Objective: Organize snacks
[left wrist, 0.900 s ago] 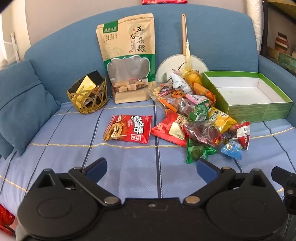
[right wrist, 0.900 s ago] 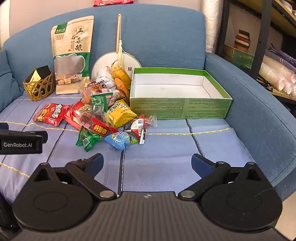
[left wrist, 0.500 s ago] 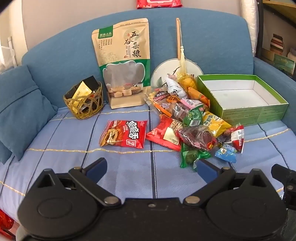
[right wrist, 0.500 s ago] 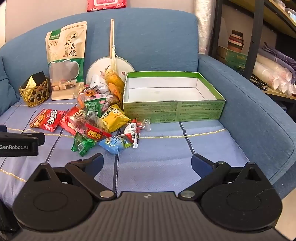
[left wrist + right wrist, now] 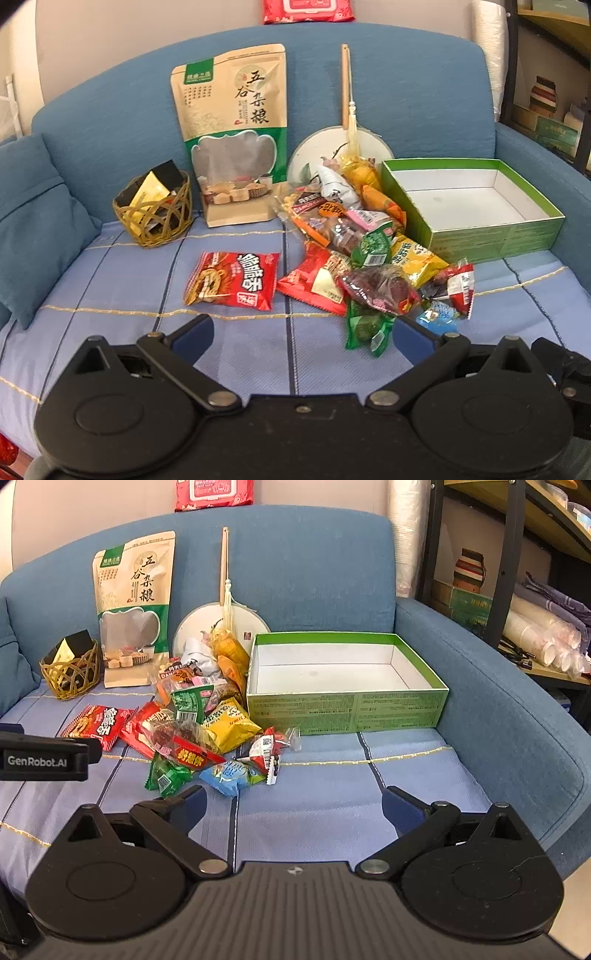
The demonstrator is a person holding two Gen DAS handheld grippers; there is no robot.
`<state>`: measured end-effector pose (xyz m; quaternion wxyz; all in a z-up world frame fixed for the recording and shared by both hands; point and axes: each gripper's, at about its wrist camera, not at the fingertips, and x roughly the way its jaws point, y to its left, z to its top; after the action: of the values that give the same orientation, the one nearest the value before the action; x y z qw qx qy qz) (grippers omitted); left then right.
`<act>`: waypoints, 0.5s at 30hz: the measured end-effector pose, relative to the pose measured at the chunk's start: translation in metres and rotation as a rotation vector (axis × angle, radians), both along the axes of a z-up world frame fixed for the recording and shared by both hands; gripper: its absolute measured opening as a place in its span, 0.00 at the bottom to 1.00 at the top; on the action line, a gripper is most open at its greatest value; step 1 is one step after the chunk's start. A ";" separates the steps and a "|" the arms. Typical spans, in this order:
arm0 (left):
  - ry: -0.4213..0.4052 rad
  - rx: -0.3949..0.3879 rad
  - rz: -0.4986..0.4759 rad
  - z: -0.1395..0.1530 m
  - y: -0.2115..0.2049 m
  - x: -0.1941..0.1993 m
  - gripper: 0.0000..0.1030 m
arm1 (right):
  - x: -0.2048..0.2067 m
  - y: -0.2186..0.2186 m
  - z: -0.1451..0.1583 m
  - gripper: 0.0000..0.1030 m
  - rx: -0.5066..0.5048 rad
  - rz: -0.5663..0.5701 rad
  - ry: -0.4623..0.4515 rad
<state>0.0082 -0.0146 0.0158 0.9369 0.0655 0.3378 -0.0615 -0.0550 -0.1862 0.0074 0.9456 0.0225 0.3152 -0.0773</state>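
Observation:
A pile of small snack packets [image 5: 365, 243] lies on the blue sofa seat, also in the right wrist view [image 5: 207, 720]. A red snack bag [image 5: 232, 280] lies apart at its left. An empty green box [image 5: 469, 206] with a white inside stands to the right of the pile [image 5: 347, 681]. My left gripper [image 5: 303, 336] is open and empty, above the seat in front of the pile. My right gripper [image 5: 293, 803] is open and empty, in front of the box. The left gripper's body shows at the left edge of the right wrist view [image 5: 40, 757].
A tall grain pouch [image 5: 232, 133], a round fan [image 5: 343, 147] and a woven basket [image 5: 155, 210] stand against the sofa back. A blue cushion [image 5: 33, 225] lies at the left. The sofa arm [image 5: 498, 701] and a shelf [image 5: 517, 572] are at the right.
Both grippers have pulled back and tilted up a little, so the sofa scene sits lower and smaller in both views. Both stay open. No snack has moved.

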 end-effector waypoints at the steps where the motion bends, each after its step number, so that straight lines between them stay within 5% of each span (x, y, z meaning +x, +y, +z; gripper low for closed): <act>1: 0.001 -0.003 -0.004 0.000 -0.001 0.001 1.00 | 0.001 0.000 0.000 1.00 0.000 -0.001 -0.002; 15: 0.000 -0.021 -0.031 0.006 -0.012 0.014 1.00 | 0.007 -0.009 -0.001 1.00 0.029 -0.023 -0.029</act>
<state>0.0223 -0.0264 0.0220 0.9366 0.0608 0.3359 -0.0794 -0.0484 -0.1956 0.0061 0.9487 0.0408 0.3024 -0.0833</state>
